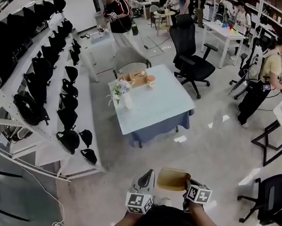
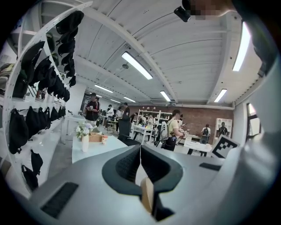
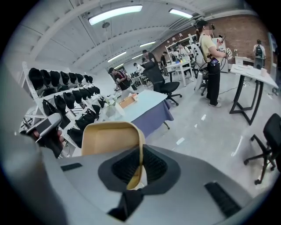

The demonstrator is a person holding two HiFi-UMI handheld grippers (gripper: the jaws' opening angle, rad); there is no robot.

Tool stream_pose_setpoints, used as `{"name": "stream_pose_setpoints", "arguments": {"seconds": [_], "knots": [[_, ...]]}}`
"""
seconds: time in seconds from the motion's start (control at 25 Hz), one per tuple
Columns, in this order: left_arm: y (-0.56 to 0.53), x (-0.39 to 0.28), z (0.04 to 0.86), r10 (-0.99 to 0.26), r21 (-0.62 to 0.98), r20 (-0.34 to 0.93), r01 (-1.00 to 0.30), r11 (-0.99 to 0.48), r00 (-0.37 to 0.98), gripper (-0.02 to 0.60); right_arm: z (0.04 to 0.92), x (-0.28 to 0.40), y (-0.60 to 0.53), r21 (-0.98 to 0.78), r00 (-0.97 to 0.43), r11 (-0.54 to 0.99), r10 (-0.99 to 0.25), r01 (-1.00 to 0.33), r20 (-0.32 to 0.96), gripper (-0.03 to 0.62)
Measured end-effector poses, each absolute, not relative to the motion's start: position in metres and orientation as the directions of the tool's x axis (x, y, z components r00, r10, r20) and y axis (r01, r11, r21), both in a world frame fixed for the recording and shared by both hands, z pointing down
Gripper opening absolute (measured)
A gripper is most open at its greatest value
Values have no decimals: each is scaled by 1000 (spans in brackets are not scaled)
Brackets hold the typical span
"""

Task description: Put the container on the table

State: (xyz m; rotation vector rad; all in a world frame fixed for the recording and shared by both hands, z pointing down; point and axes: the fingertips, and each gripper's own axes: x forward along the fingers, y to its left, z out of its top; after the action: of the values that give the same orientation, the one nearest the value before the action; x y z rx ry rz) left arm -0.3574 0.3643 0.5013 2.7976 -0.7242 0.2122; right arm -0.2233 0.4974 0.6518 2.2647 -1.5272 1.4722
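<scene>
A shallow tan container hangs in front of me over the floor. My right gripper is shut on its right rim. In the right gripper view the rim runs between the dark pads and the container stretches out to the left. My left gripper is just left of the container, jaws shut with nothing between them. The light blue table stands a few steps ahead, seen also as the table and the table.
On the table's far end are a vase of flowers, a wooden box and a cup. White shelves with black caps run along the left. A black office chair and people stand beyond the table.
</scene>
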Motion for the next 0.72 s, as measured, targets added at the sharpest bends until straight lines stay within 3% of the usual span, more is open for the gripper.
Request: {"name": "stream_pose_setpoints", "arguments": {"seconds": [0.72], "knots": [[380, -323, 506, -382, 186, 241, -428, -884, 892, 8, 666, -210, 527, -464, 94, -578, -687, -672, 720, 17]]}}
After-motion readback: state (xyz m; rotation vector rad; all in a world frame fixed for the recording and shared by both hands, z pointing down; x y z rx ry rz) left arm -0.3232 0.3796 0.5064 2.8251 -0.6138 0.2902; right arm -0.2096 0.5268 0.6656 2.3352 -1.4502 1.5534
